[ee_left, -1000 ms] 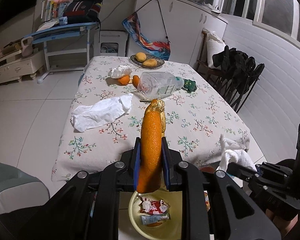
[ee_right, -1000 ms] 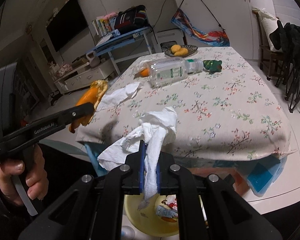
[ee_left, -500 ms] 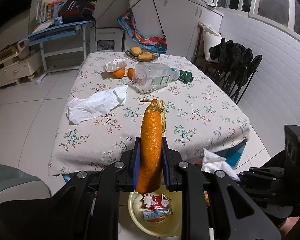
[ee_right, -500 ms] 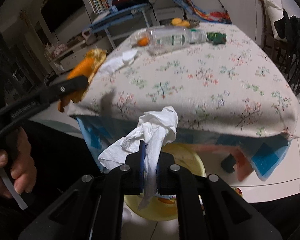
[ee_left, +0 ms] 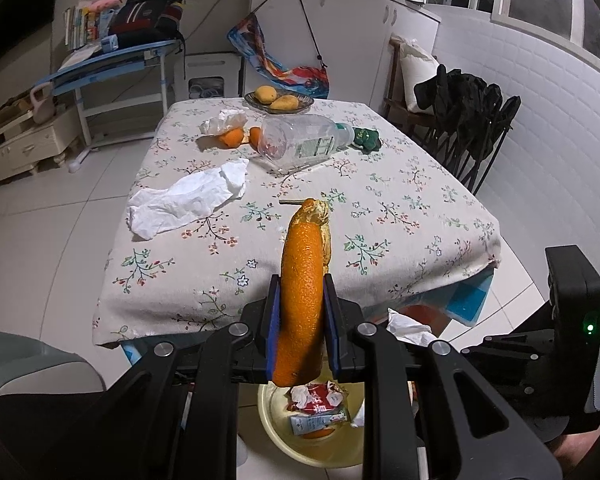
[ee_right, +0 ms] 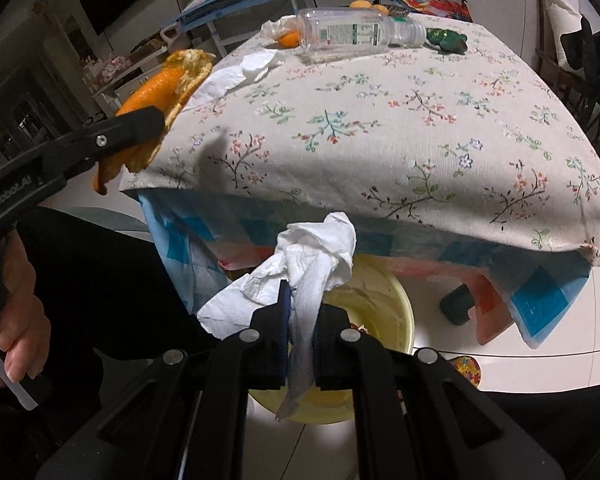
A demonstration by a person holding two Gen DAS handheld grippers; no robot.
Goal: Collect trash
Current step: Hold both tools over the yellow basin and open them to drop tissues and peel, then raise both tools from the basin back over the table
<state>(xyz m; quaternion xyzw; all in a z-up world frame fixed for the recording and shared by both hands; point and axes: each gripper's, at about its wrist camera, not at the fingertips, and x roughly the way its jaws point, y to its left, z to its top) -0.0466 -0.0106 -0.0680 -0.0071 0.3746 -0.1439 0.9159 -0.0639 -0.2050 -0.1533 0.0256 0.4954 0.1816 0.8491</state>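
Note:
My left gripper (ee_left: 300,320) is shut on a long strip of orange peel (ee_left: 304,280), which stands up between the blue pads in front of the table edge. Below it on the floor sits a yellow bin (ee_left: 276,432) with wrappers inside. My right gripper (ee_right: 302,320) holds a crumpled white tissue (ee_right: 316,252) just below the table edge, above the yellow bin (ee_right: 396,312). Its jaws are opening, with the tissue still pinched between the pads. In the right wrist view the left gripper (ee_right: 140,124) and its peel (ee_right: 164,80) show at the left.
On the floral tablecloth (ee_left: 400,232) lie a white tissue (ee_left: 188,200), a clear plastic bottle (ee_left: 300,142) on its side, oranges (ee_left: 232,136), a green toy (ee_left: 366,138) and a fruit plate (ee_left: 278,100). Chairs with dark clothes (ee_left: 464,108) stand to the right.
My right gripper has sunk with the tissue from table height to below the table edge, over the bin. The left gripper and its peel have hardly moved.

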